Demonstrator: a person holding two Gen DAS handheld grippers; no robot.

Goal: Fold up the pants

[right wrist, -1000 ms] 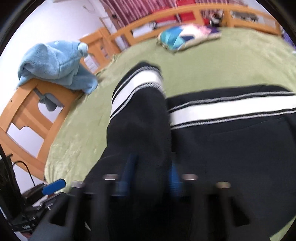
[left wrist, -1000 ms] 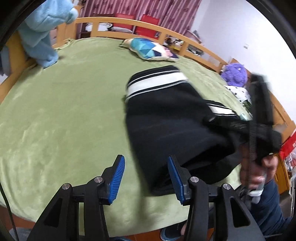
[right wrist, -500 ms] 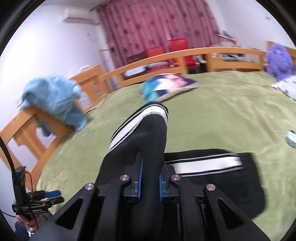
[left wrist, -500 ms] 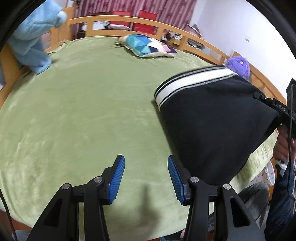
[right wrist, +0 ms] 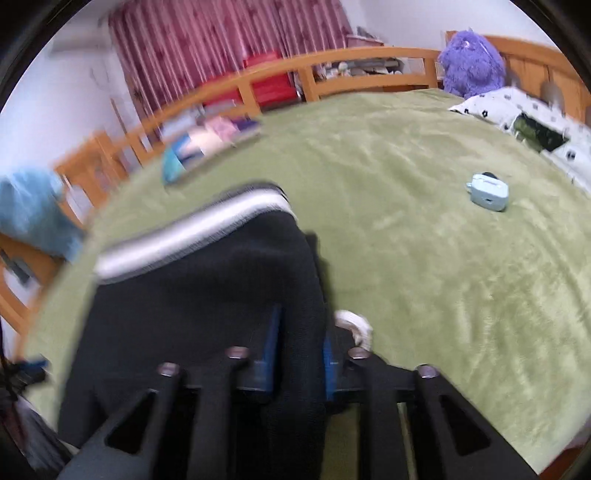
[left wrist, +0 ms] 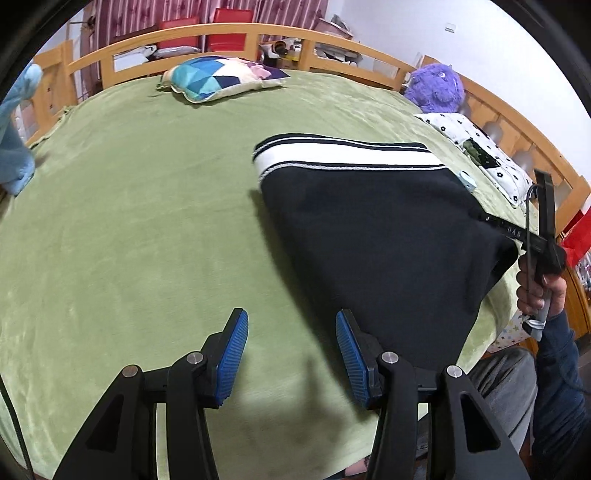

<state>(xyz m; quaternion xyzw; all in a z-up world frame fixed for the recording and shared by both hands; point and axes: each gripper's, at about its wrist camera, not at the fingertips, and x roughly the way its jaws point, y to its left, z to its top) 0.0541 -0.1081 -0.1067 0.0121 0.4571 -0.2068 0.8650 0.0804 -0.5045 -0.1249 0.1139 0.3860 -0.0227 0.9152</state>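
Black pants [left wrist: 373,229] with a white striped band lie folded on the green bed, right of centre in the left wrist view. My left gripper [left wrist: 291,354] is open and empty, hovering over the blanket just left of the pants' near edge. My right gripper [right wrist: 299,347] is shut on the pants [right wrist: 207,302], pinching black fabric between its blue pads; it shows at the right edge of the left wrist view [left wrist: 532,240]. The right wrist view is blurred.
The green blanket [left wrist: 129,221] covers the bed inside a wooden rail [left wrist: 229,31]. A patterned pillow [left wrist: 221,75] lies at the far side. A purple plush toy [left wrist: 436,86], a white spotted pillow [left wrist: 476,144] and a small light-blue case [right wrist: 487,192] are to the right. A blue towel [left wrist: 14,129] hangs at the left.
My right gripper has carried the pants to the right across the bed, keeping hold. The pants now lie flatter with the white band facing away. My left gripper stays open.
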